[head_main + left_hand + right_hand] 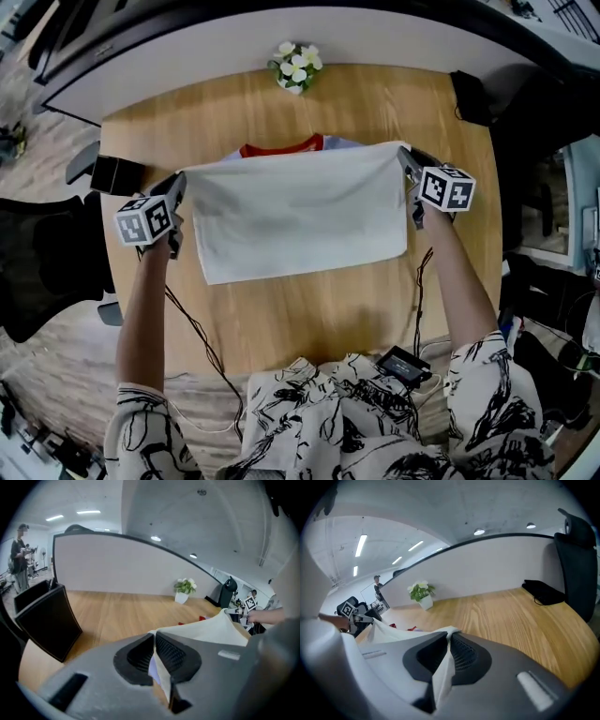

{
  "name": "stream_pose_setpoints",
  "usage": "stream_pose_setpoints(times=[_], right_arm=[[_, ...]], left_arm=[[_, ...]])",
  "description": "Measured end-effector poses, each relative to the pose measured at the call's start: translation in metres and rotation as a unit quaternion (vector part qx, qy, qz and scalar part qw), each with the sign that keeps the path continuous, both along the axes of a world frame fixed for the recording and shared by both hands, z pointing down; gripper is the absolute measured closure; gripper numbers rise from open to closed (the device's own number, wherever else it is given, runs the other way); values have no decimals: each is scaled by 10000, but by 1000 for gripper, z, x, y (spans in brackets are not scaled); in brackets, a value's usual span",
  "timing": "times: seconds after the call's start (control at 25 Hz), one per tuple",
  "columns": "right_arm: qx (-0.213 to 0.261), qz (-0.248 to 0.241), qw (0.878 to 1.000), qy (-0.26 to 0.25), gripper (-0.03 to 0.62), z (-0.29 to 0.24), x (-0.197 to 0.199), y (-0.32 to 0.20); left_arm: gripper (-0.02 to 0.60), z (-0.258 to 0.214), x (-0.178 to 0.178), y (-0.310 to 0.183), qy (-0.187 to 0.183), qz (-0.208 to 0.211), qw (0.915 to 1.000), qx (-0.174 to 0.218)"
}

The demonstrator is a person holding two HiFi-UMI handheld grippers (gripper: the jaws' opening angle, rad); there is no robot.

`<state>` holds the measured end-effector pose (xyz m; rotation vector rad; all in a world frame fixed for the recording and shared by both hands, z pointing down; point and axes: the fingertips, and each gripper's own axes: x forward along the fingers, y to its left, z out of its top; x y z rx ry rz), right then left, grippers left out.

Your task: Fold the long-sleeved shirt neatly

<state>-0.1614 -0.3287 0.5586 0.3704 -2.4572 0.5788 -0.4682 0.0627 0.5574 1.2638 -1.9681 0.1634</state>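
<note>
Wooden table (450, 281) carries the white long-sleeved shirt (300, 220) at its middle, with a red collar at the far edge and a folded layer stretched between both grippers. Left gripper (180, 180) — jaws clamped on the shirt's far left corner. Right gripper (406, 157) — jaws clamped on the far right corner. Potted white flowers (296, 67) stand apart at the table's far edge.

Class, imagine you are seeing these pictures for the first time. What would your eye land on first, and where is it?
First comes the white shirt in the middle of the wooden table, stretched wide between the left gripper and the right gripper, each shut on one corner. Its red collar shows beyond the far edge, and a small pot of white flowers stands at the table's far rim.
</note>
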Motion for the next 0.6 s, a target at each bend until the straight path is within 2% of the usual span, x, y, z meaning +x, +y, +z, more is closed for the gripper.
stream_pose_setpoints(times=[0.16,0.32,0.4,0.48,0.52,0.6], right_arm=[[-55,-187,9983,550,563,32,-9,-6],[-68,-331,9945,996,562,53,-14,-10],[-205,-330,9930,1112,558,60,-16,-11],[-432,-349,9924,1097,535,61,-19,-12],[-627,-334,9923,1016,528,61,-20,-14],[-1238,-169,9898,688,491,59,-20,-21]], left_arm=[[558,33,-7,-7,263,30,9989,-399],[558,48,-11,-10,512,-10,9972,-548],[557,52,-12,-10,751,-95,9958,-519],[533,54,-15,-10,1147,-298,9926,-259],[510,53,-18,-10,1406,-455,9890,-7],[470,43,-28,-11,1933,-767,9757,684]])
